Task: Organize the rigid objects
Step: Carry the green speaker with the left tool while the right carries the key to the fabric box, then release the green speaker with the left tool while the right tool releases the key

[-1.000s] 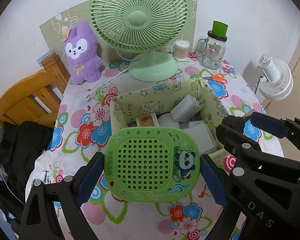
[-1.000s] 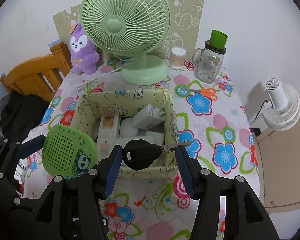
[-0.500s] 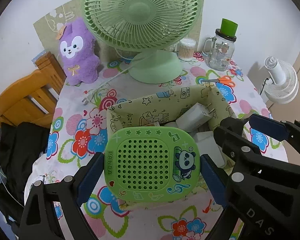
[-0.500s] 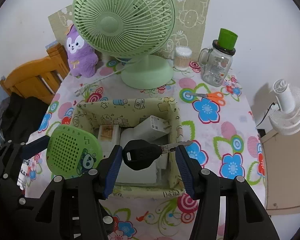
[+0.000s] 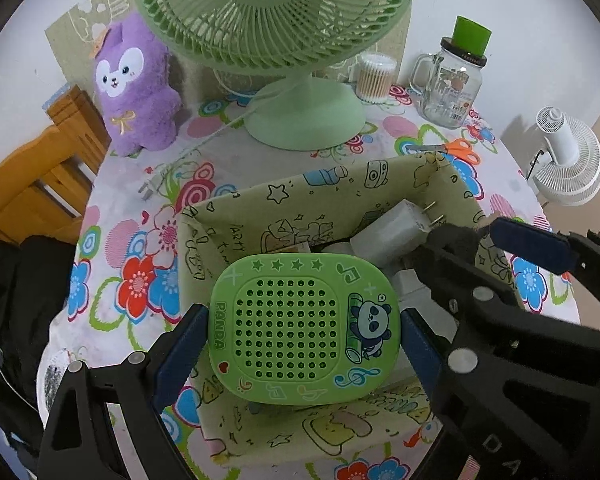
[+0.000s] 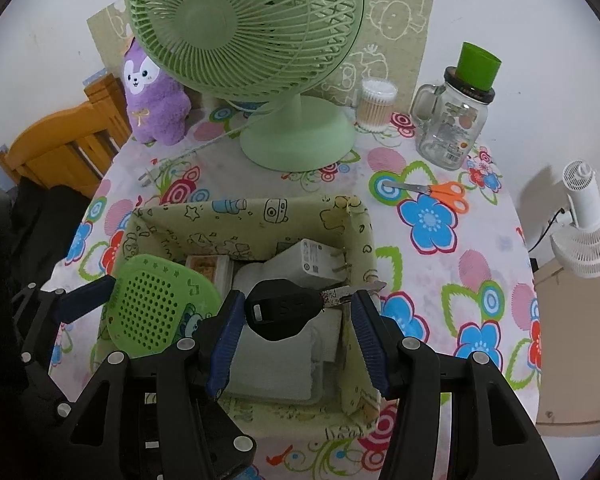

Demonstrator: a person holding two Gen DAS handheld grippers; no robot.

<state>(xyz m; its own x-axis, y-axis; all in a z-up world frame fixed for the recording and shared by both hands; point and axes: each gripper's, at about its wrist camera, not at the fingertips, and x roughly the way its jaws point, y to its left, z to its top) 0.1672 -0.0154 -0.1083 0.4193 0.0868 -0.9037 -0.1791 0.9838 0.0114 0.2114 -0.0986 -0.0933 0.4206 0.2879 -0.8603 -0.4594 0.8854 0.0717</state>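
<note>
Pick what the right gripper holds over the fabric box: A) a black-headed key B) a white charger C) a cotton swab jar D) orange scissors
A: the right gripper pinches a black-headed key endwise between its pads, above the fabric box; the scissors lie on the tablecloth.

Panda case (image 5: 304,330): matt green, perforated plastic look.
Bin (image 6: 244,216): soft printed cloth.
Key (image 6: 284,310): black plastic head, metal blade.
Jar (image 6: 450,130): clear glossy glass.

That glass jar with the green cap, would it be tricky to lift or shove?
The glass jar probably feels heavy and slick, and would likely break if dropped. Its side handle offers a grip. It stands tall with a green cap on top, so a high push might tip it.
</note>
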